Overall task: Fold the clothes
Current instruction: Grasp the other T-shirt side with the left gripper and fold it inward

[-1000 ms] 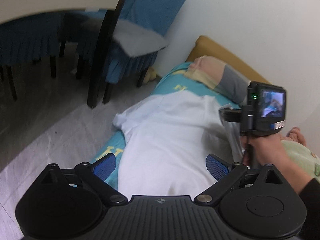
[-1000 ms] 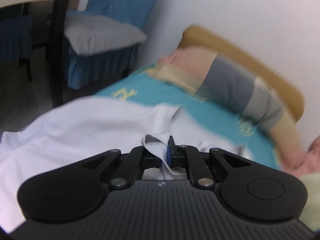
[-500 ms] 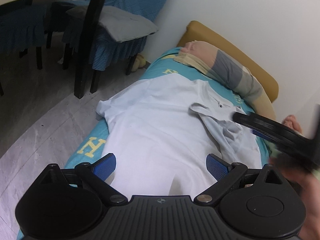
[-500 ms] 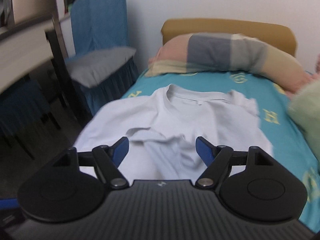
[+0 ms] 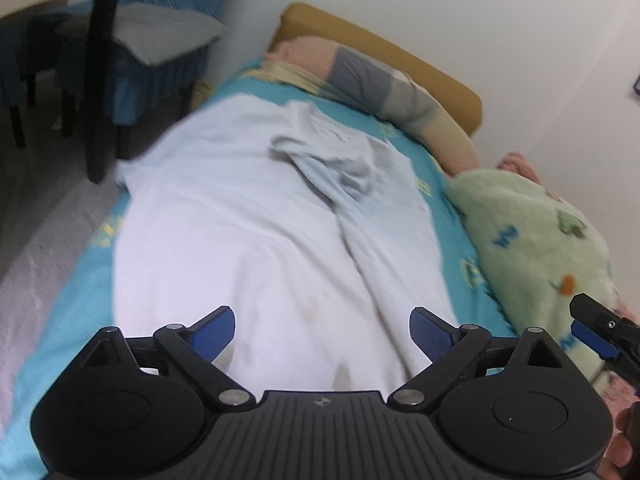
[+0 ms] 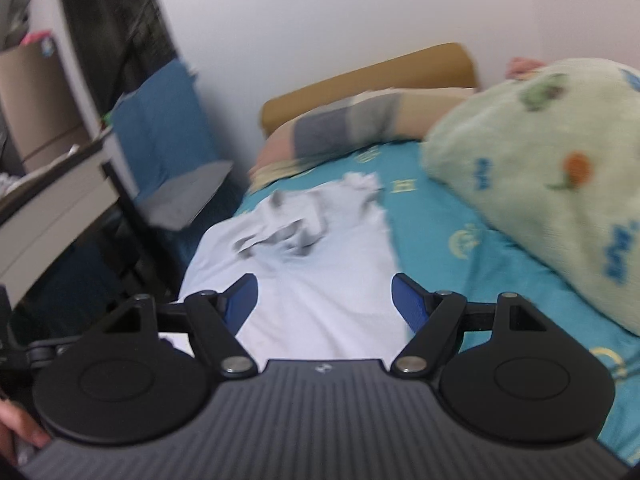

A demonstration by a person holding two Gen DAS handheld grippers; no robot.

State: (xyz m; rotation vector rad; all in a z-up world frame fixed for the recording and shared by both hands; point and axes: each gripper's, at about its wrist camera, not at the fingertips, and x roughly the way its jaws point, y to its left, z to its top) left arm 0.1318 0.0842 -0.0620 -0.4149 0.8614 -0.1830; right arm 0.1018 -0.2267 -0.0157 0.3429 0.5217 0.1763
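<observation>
Both grippers are hovering low over the bed, tilted down toward it; the left gripper (image 5: 322,334) fills the bottom of its frame with its blue pads spread wide and nothing between them, just white fabric below; the right gripper (image 6: 324,300) sits the same way in its own view, jaws wide apart, nothing pinched. A fingertip of the right gripper pokes in at the lower right edge of the left view.

The white t-shirt (image 5: 240,216) is laid out on the teal bedsheet (image 6: 460,248), running from the bottom centre up toward the middle of the frame; one side looks folded inward with a rumpled sleeve bunched near the collar, though it's blurry so I can't swear to the exact fold.

Room stuff: a striped pillow (image 5: 372,80) against the tan headboard (image 5: 400,52) in the upper middle; a pale green blanket (image 6: 540,168) heaped on the right; a blue-covered chair (image 5: 160,40) in the upper left; plain white wall behind.
</observation>
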